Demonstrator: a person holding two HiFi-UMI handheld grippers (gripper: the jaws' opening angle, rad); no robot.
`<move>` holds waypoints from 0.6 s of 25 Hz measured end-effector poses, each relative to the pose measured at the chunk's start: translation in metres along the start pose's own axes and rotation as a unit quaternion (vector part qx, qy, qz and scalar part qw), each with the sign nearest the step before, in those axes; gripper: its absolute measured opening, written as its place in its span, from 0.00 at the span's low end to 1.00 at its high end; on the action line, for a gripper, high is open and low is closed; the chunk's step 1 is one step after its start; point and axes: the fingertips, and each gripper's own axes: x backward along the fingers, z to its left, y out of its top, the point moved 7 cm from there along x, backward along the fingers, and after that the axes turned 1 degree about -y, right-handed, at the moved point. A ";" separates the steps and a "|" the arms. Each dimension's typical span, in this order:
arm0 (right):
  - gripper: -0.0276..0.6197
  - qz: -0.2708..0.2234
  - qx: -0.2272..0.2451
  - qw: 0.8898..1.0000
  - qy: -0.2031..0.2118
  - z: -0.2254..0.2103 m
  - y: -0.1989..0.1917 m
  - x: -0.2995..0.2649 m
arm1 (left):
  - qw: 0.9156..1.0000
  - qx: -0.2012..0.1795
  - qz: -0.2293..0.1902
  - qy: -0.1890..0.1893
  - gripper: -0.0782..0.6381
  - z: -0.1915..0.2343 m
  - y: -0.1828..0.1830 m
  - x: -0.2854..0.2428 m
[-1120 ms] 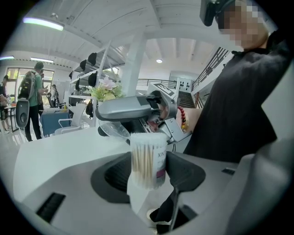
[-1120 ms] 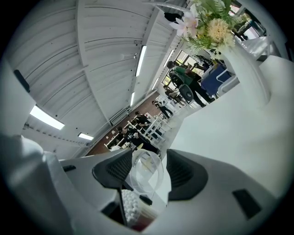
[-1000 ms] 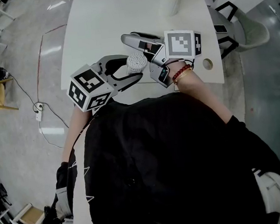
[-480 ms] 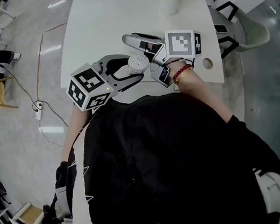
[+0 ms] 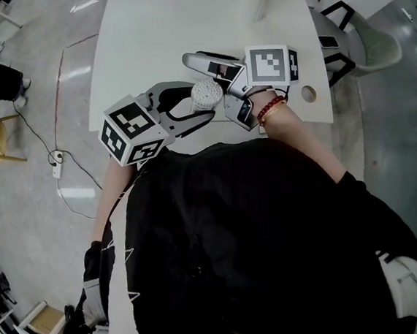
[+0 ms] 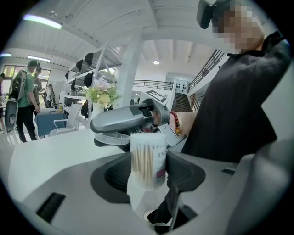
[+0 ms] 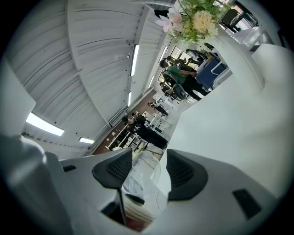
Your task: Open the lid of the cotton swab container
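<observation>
The left claw (image 6: 149,161) grips the swab box (image 6: 148,156) on both sides. The box stands up straight, above the near edge of the desk (image 5: 145,44). Its top is open and the white swab tips show. The right claw (image 7: 149,160) grips the clear lid (image 7: 143,174). The lid is off the box, just beside its top. A red bead band (image 5: 270,109) is on the right wrist. A vase of flowers (image 5: 255,0) stands at the far side of the desk. People (image 6: 27,98) stand far off in the room.
</observation>
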 end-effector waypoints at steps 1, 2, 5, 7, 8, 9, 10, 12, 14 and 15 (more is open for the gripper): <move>0.41 0.001 -0.001 1.000 0.003 0.000 0.000 0.000 | 1.000 0.000 -0.001 -0.001 0.45 0.000 0.000 0.000; 0.41 0.001 -0.002 1.000 0.009 0.001 0.000 -0.001 | 1.000 -0.001 -0.001 -0.001 0.45 -0.001 0.001 0.000; 0.41 0.005 -0.004 1.000 0.013 0.000 -0.002 -0.003 | 1.000 0.000 -0.005 -0.001 0.45 -0.001 0.001 0.001; 0.41 0.006 -0.007 1.000 0.011 -0.002 -0.003 -0.003 | 1.000 0.002 -0.010 0.001 0.45 0.000 0.001 0.002; 0.41 0.006 -0.009 1.000 0.010 -0.003 -0.003 -0.002 | 1.000 0.004 -0.014 0.002 0.45 0.001 0.001 0.003; 0.40 0.005 -0.010 1.000 0.010 -0.004 -0.003 -0.002 | 1.000 0.006 -0.017 0.004 0.45 0.002 0.002 0.005; 0.40 0.004 -0.012 1.000 0.011 -0.004 -0.003 -0.002 | 1.000 0.006 -0.019 0.005 0.45 0.002 0.002 0.006; 0.40 0.003 -0.015 1.000 0.012 -0.005 -0.003 -0.002 | 1.000 0.006 -0.021 0.006 0.45 0.003 0.003 0.007; 0.40 0.005 -0.017 1.000 0.013 -0.005 -0.004 -0.002 | 1.000 0.005 -0.021 0.004 0.45 0.002 0.003 0.007; 0.40 0.005 -0.018 1.000 0.012 -0.005 -0.004 -0.003 | 1.000 0.005 -0.021 0.003 0.45 0.002 0.003 0.007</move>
